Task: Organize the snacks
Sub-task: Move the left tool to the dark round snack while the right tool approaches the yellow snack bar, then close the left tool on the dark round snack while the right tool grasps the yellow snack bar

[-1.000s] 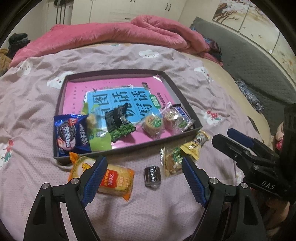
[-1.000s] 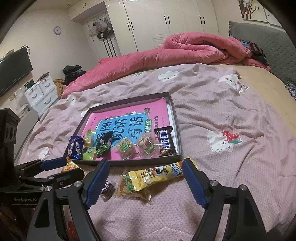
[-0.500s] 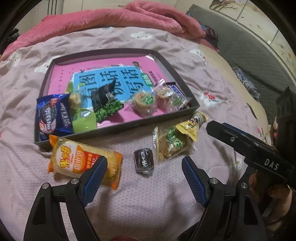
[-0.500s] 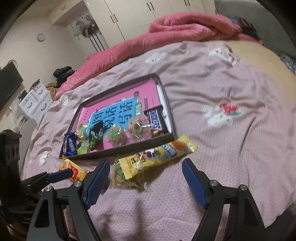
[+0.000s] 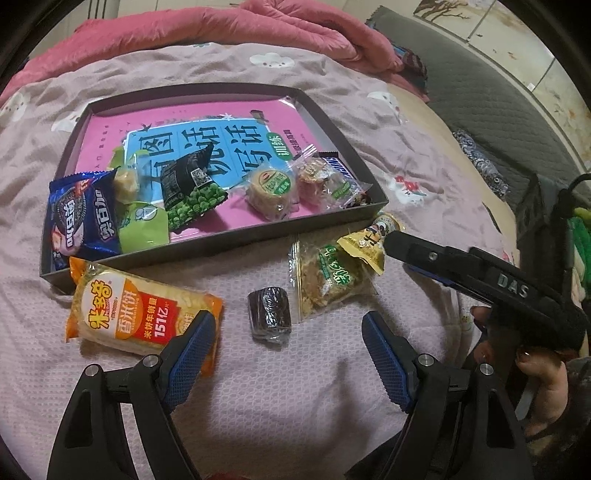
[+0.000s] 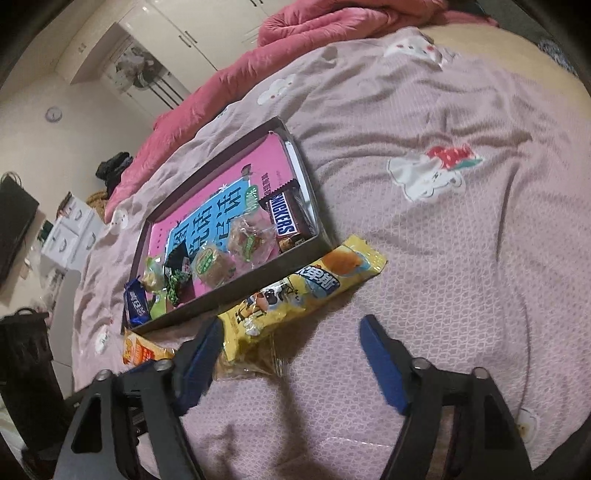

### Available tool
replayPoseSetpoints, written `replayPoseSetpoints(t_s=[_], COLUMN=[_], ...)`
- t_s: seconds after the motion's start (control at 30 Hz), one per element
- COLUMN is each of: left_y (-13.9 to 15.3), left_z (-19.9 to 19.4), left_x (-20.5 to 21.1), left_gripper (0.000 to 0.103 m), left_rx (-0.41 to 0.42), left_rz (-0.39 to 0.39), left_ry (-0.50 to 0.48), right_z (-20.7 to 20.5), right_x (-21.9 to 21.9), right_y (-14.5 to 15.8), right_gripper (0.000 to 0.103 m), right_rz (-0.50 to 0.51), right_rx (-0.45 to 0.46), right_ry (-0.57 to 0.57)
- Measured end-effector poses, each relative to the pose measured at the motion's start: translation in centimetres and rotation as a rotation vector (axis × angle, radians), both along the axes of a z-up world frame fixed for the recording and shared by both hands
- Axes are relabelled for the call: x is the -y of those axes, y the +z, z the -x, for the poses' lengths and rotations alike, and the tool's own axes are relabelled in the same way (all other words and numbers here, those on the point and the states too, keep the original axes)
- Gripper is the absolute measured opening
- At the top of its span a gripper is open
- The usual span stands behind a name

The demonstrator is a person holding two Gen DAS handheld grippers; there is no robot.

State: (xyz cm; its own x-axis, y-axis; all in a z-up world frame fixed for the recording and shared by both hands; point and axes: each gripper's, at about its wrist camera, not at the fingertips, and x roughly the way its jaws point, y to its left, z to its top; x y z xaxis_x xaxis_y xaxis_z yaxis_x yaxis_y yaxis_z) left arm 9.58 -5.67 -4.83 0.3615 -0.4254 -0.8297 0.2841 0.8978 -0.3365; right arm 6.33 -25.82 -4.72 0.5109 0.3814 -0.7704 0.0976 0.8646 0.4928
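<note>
A dark shallow tray (image 5: 221,242) on the bed holds a pink book, a blue cookie pack (image 5: 83,218), a green pea pack (image 5: 192,192), round cakes and a Snickers bar (image 6: 282,218). In front of it lie an orange rice-cracker pack (image 5: 136,314), a small dark wrapped sweet (image 5: 269,310), a clear pastry pack (image 5: 328,277) and a yellow pack (image 6: 314,288). My left gripper (image 5: 286,321) is open just above the dark sweet. My right gripper (image 6: 291,323) is closing its jaws low over the yellow pack's near end, and its pads are clear of the pack.
The bed has a mauve patterned cover (image 6: 461,258) with a pink quilt (image 5: 221,26) heaped at the far side. A grey padded headboard (image 5: 498,110) runs along the right. White drawers (image 6: 70,229) and wardrobes stand beyond the bed. A person's hand (image 5: 539,384) holds the right gripper.
Both grippers have come down closer to the bed. The right one rolled, tilting its view, moved over the yellow pack, and its jaws narrowed. The snacks have not moved.
</note>
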Motion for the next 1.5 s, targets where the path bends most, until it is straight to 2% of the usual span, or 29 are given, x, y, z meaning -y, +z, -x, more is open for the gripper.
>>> replayPoseSetpoints(t_s=[0.1, 0.27, 0.5, 0.53, 0.57, 0.63, 0.73, 1.03, 1.13, 1.2, 1.33, 1.43, 1.5], left_y=[-0.1, -0.5, -0.8, -0.8, -0.8, -1.2, -2.1, -2.1, -2.2, -2.3, -2.8, -2.9, -3.0], left_z=[-0.1, -0.3, -0.4, -0.4, -0.4, -0.7, -1.0, -1.2, -1.3, -1.4, -1.6, -1.7, -1.8], left_x=[0.0, -0.1, 0.0, 0.0, 0.1, 0.2, -0.2, -0.1, 0.2, 0.5, 0.7, 0.6, 0.5], left_gripper=[0.079, 0.078, 0.076, 0.074, 0.063, 0.051, 0.05, 0.049, 0.049, 0.047, 0.035, 0.028, 0.028], left_rx=[0.002, -0.008, -0.001, 0.003, 0.005, -0.005, -0.047, -0.044, -0.032, -0.031, -0.048, -0.046, -0.05], left_rz=[0.002, 0.0, -0.027, -0.034, -0.045, -0.064, -0.043, -0.025, -0.025, -0.02, -0.021, -0.019, -0.011], left_ry=[0.0, 0.008, 0.016, 0.017, 0.017, 0.018, 0.028, 0.023, 0.018, 0.01, 0.005, 0.009, 0.011], right_z=[-0.5, -1.3, -2.5, -2.7, -2.8, -3.0, -3.3, -3.1, -3.0, -2.8, -2.2, -1.5, -1.2], right_x=[0.3, 1.2, 1.3, 1.2, 1.2, 1.0, 0.9, 2.1, 2.2, 2.2, 2.4, 2.5, 2.5], right_y=[-0.7, -1.7, -2.8, -2.9, -3.1, -3.3, -3.6, -4.5, -4.6, -4.4, -3.9, -3.4, -2.7], right_gripper=[0.063, 0.06, 0.054, 0.052, 0.049, 0.047, 0.044, 0.043, 0.042, 0.037, 0.025, 0.022, 0.019], right_rz=[-0.048, -0.142, -0.187, -0.185, -0.188, -0.191, -0.212, -0.304, -0.302, -0.291, -0.267, -0.234, -0.199], right_rx=[-0.014, -0.037, -0.049, -0.051, -0.05, -0.046, -0.042, -0.042, -0.031, -0.017, 0.001, 0.019, 0.037], right_ry=[-0.014, -0.055, -0.07, -0.066, -0.062, -0.054, -0.058, -0.095, -0.092, -0.082, -0.084, -0.075, -0.066])
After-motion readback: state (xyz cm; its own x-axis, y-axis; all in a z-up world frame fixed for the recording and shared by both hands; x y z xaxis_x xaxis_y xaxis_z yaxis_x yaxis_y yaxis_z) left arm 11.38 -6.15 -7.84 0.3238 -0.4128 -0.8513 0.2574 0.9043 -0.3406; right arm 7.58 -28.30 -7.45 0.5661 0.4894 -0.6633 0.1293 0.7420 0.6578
